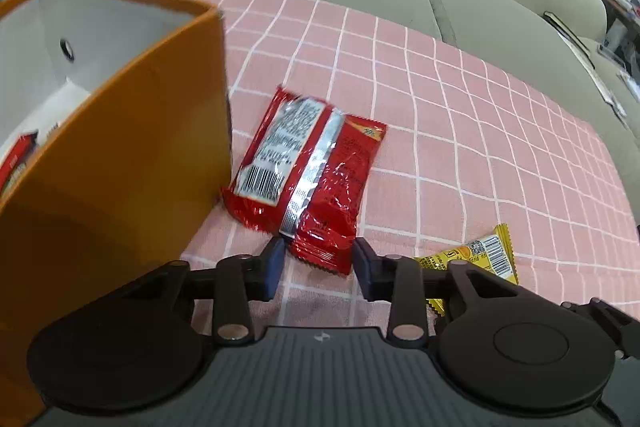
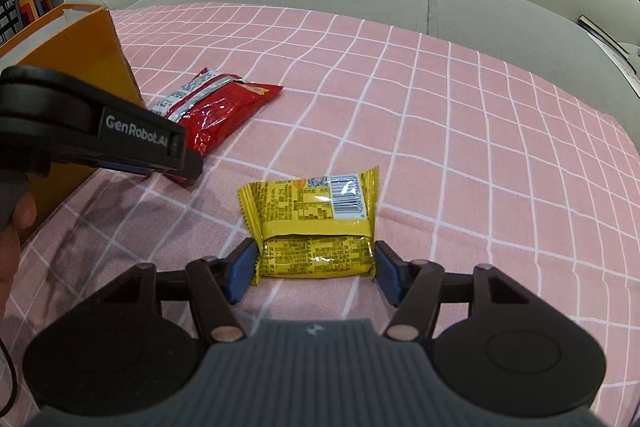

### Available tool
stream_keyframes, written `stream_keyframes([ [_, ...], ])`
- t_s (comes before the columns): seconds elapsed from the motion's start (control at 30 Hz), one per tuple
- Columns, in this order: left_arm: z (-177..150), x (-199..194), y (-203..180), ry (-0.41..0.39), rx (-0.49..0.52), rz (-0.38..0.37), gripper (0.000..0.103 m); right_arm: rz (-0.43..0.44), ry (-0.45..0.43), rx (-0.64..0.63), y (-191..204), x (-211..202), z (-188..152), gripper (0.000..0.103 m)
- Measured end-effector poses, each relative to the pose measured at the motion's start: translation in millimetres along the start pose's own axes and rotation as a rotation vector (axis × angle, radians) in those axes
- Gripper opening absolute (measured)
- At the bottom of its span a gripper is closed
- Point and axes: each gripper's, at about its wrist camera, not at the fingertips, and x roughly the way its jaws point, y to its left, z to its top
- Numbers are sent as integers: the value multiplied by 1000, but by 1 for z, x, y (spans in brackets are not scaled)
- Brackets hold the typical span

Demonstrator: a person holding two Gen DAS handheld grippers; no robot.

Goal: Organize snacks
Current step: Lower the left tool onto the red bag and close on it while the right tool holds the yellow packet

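At lower centre, the left gripper (image 1: 319, 264) clasps a crinkled red foil snack packet (image 1: 304, 171) beside an orange cardboard box (image 1: 120, 163) at left; the right gripper (image 2: 315, 268) clasps a yellow plastic snack packet (image 2: 312, 223) on pink checked cloth (image 2: 460, 147).

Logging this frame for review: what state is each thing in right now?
Red pack: flat on the cloth beside the box, label side up, near end between the left tool's pads.
Yellow pack: flat, sealed, right tool closed on it.
Left tool: closed on the red pack.
Box: upright, open-topped, a red pack inside.
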Motion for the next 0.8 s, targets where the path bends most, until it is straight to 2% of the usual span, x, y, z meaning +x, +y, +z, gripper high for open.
stream_keyframes([
  [0.03,1,0,2,3,-5,-3,31,0,1,2,0,0,0,60],
  [0.17,4,1,7,26,-5,-8,16,-2,4,0,1,1,1,60],
  [0.2,3,2,7,32,0,-7,9,-3,7,1,1,1,1,60],
  [0.47,-8,-13,13,80,11,-29,5,-12,19,2,8,-4,-1,59],
  [0.8,-49,-54,34,219,-29,-49,5,4,65,60,29,-39,-30,59],
])
